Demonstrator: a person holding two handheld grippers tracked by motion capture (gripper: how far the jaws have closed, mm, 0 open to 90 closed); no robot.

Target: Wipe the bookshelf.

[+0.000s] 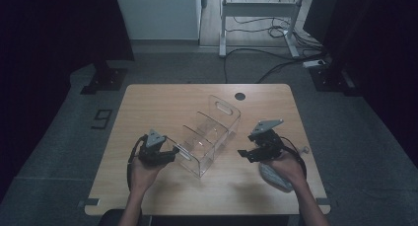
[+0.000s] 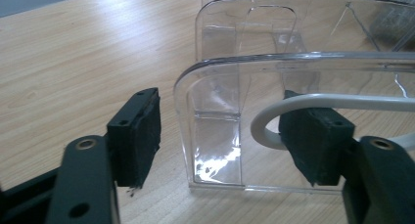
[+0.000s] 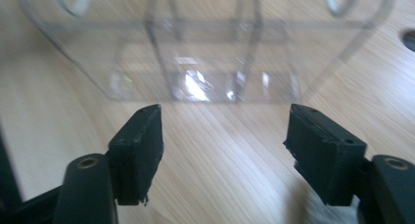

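Your clear acrylic organizer sits in the middle of the wooden table, lying diagonally, its handle-cutout end farther from you and its near end wall at your left gripper. In the left gripper view that gripper's jaws straddle the near end wall: one pad stands outside it with a visible gap, the other sits inside behind the clear plastic, so the jaws are apart and not yet pressing. To do this step well, bring the gripper a little further over the wall so both pads face flat plastic, away from the rounded corner, then close slowly until both pads meet the wall evenly; clear acrylic is slick and a skewed pinch will likely slip or tip the organizer. Mind the white cable looping in front of the inner pad, since it could get caught in the pinch. Your left hand comes in low from the near edge, gripper pointing roughly level toward the organizer. Your right gripper hangs beside the organizer's long side, not touching it, jaws apart with nothing between them and bare table beneath; your right hand holds it angled inward toward the organizer.
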